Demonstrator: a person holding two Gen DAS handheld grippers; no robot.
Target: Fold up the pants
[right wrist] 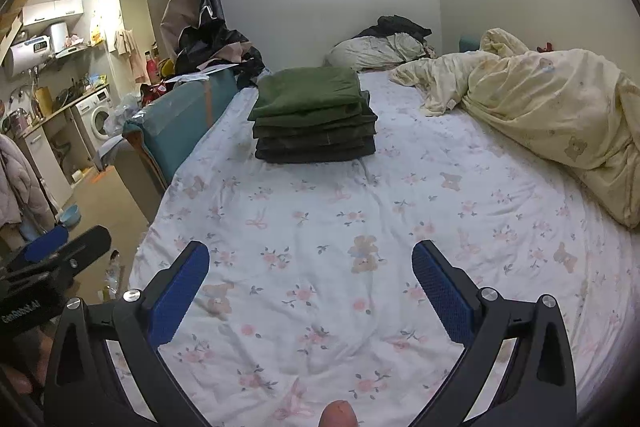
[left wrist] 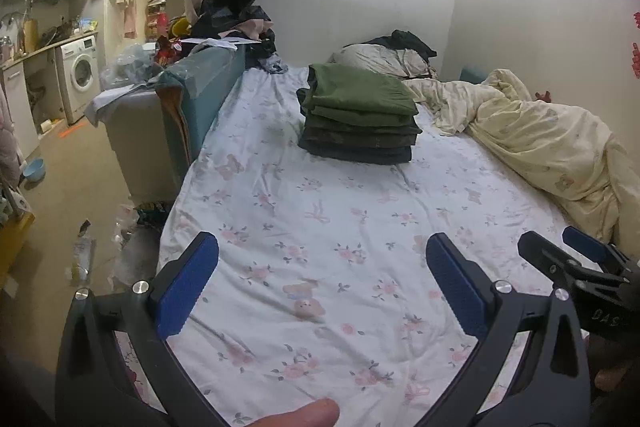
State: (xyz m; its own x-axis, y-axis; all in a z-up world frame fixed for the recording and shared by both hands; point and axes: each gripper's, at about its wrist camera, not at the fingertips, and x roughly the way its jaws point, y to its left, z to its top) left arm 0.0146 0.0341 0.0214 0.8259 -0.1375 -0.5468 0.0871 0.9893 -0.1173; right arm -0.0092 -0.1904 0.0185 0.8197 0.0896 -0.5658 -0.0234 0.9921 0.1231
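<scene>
- The bed [left wrist: 320, 227], under a white sheet printed with pink flowers and bears, fills most of the room; its near half lies bare beneath both grippers.
- A cream quilt [right wrist: 560, 115] is bunched along the bed's side at about 2 o'clock from the grippers.
- The stack of folded pants [left wrist: 358, 115], green on top and darker pairs beneath, sits on the sheet at 12 o'clock, well apart from both grippers.
- A grey pillow [right wrist: 372, 53] with dark clothes on it lies past the stack, against the wall.
- A washing machine [left wrist: 80, 75] stands far off at 10 o'clock.
- The left gripper [left wrist: 322, 287] hovers over the sheet, blue pads spread wide, holding nothing.
- The right gripper [right wrist: 310, 291] hangs just beside it at 3 o'clock, likewise spread wide and empty.
- A fingertip [left wrist: 296, 415] shows at 6 o'clock under the left gripper.
</scene>
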